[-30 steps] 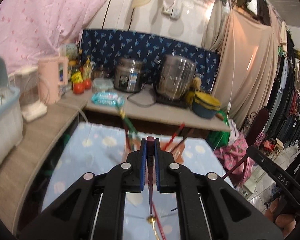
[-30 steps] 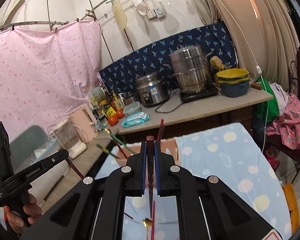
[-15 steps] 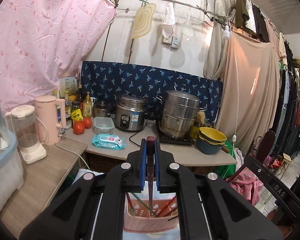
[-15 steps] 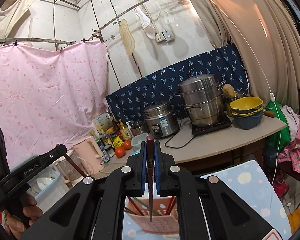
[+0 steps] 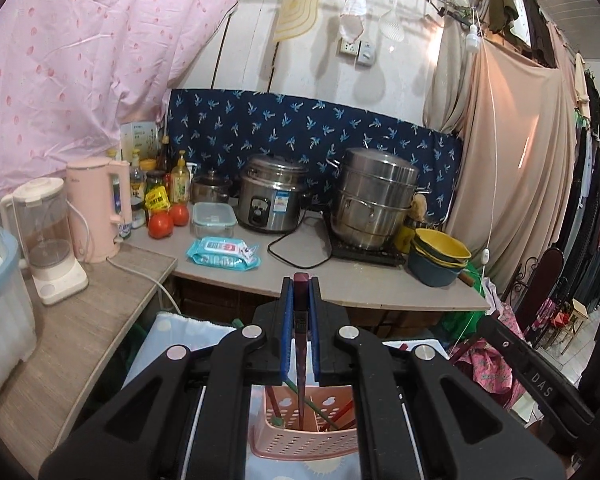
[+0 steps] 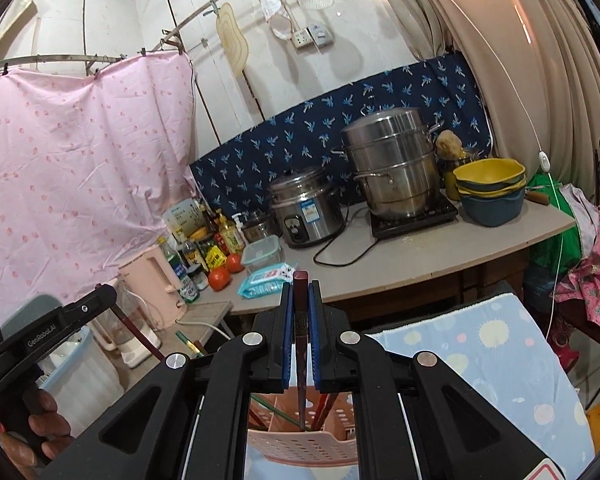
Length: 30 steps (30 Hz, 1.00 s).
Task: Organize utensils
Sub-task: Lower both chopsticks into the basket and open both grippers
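My left gripper (image 5: 301, 286) is shut on a dark red chopstick (image 5: 300, 344) held upright, its lower end down inside a pink perforated utensil basket (image 5: 304, 442). My right gripper (image 6: 301, 284) is shut on another dark red chopstick (image 6: 301, 344), also upright, its tip inside the same pink basket (image 6: 300, 446). Several red and green chopsticks (image 5: 320, 410) lean in the basket. The left gripper's body (image 6: 52, 328) shows at the left of the right wrist view, a red chopstick hanging from it.
The basket stands on a blue dotted cloth (image 6: 500, 344). Behind is a counter (image 5: 360, 284) with a rice cooker (image 5: 272, 198), steamer pot (image 5: 374, 200), stacked bowls (image 5: 440, 258), wipes pack (image 5: 222, 252), tomatoes, bottles, a pink kettle (image 5: 98, 208) and a blender (image 5: 46, 240).
Both grippers have tilted up from looking down at the cloth to upright, and both chopsticks now reach down into the pink basket.
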{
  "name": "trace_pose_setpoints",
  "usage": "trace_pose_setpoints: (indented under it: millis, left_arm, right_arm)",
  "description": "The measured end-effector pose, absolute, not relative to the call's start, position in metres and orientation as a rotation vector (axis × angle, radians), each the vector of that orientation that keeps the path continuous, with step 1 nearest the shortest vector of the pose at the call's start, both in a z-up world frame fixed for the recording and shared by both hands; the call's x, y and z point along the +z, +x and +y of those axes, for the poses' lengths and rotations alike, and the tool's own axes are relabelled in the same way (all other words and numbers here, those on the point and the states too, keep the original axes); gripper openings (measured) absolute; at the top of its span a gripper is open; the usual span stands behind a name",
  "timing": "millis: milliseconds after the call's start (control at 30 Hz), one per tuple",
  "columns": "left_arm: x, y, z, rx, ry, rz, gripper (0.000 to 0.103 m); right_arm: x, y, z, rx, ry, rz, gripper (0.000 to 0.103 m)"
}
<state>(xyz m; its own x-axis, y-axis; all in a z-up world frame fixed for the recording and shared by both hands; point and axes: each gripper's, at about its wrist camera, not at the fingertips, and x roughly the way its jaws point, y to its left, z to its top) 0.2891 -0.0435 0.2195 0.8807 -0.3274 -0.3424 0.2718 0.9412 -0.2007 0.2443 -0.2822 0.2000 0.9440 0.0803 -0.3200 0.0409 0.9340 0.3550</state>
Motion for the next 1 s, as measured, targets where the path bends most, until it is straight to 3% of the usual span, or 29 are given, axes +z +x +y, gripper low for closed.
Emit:
trace_pose_setpoints:
  millis: [433,500,567,600,1000]
  left_arm:
    - [0.207,0.297,-0.044,-0.296,-0.164,0.423,0.008]
    - [0.206,0.297,-0.043,-0.296,-0.167,0.423,0.013]
    - [0.206,0.294,-0.042,-0.281,-0.167,0.417,0.038]
    - [0.206,0.292,-0.042,-0.275,-0.165,0.408,0.042]
    - [0.206,0.277,-0.04,-0.273,-0.165,0.421,0.042]
  right_arm:
    - [0.177,0.253,-0.278,0.015,0.363,0.397,0.007]
    - [0.175,0.252,-0.279,0.011,0.37,0.397,0.013]
    - [0.174,0.251,-0.28,0.004,0.37,0.395,0.019]
    - [0.174,0.25,-0.28,0.004,0.371,0.394,0.022]
    - [0.173,0.236,-0.28,0.005,0.372,0.393,0.023]
